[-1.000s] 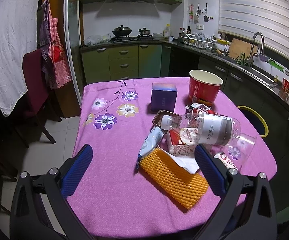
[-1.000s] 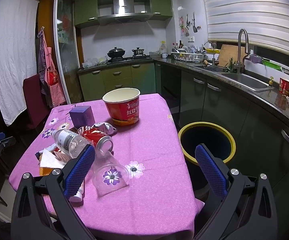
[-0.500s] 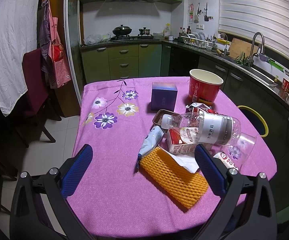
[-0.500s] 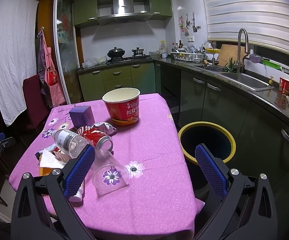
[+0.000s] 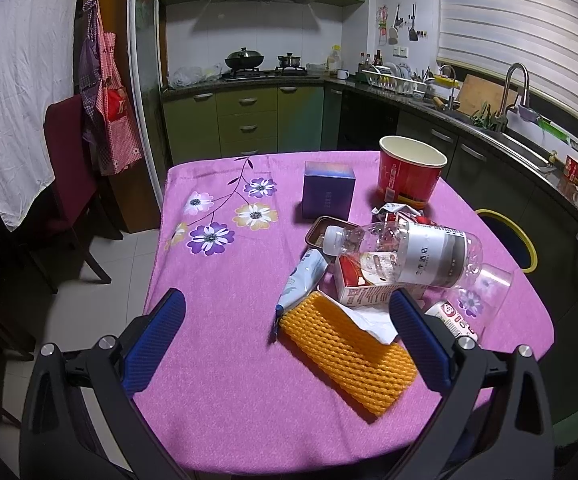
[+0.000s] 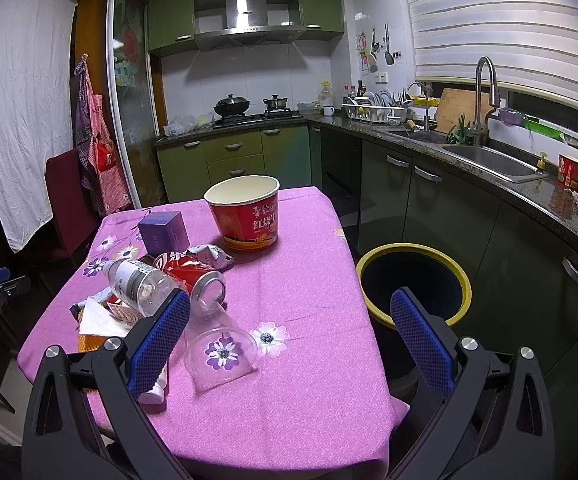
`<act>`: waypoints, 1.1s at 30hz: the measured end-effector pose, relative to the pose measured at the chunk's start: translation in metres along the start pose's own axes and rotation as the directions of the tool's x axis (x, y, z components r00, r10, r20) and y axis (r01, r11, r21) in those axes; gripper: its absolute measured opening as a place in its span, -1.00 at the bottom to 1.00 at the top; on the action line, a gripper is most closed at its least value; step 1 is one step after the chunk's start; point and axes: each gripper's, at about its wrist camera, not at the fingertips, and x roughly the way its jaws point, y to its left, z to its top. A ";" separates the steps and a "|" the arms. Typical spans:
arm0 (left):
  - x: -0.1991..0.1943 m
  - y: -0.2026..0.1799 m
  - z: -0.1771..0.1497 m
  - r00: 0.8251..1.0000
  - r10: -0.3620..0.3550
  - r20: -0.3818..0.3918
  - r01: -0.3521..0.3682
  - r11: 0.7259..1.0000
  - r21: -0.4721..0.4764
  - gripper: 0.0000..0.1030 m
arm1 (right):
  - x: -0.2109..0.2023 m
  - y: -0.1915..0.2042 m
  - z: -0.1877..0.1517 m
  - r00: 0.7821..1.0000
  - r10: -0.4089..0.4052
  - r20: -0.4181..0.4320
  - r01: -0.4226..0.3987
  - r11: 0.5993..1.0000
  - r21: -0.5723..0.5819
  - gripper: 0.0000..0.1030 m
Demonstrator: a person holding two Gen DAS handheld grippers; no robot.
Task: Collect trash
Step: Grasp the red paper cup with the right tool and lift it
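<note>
The worktop (image 5: 217, 360), under its pink cloth, looks just as it did a second ago: nothing has shifted, so collecting has not begun. The bin (image 6: 465, 280) stands open just beside its right edge, empty as far as can be seen. The trash lies heaped on the right half: a red tub (image 5: 409, 176) and purple box (image 5: 327, 196) at the back, then a bottle (image 5: 417, 254) resting across a carton (image 5: 363, 288), an orange net (image 5: 349, 354), a clear cup (image 6: 221, 344) on its side. The left gripper (image 5: 289, 334) and right gripper (image 6: 289, 334) both hover with jaws spread wide, holding nothing; the cup seems the right one's nearest pick.
</note>
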 end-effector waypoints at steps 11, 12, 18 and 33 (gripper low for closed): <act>0.005 0.001 0.005 1.000 0.001 -0.008 -0.001 1.000 0.007 0.88 | 0.006 -0.002 0.001 1.000 0.004 -0.012 -0.004 1.000 0.000 0.92; 0.007 0.001 0.007 1.000 0.003 -0.008 -0.003 1.000 0.010 0.88 | 0.007 -0.003 0.002 1.000 0.005 -0.016 -0.005 1.000 -0.003 0.92; 0.033 0.008 0.034 0.999 0.024 -0.026 -0.024 1.000 0.020 0.88 | 0.023 -0.005 0.018 0.997 0.037 -0.062 -0.038 0.999 -0.025 0.92; 0.174 0.029 0.125 0.992 -0.014 -0.124 0.014 1.000 0.001 0.88 | 0.174 0.015 0.148 0.916 0.140 -0.377 -0.191 0.977 -0.100 0.92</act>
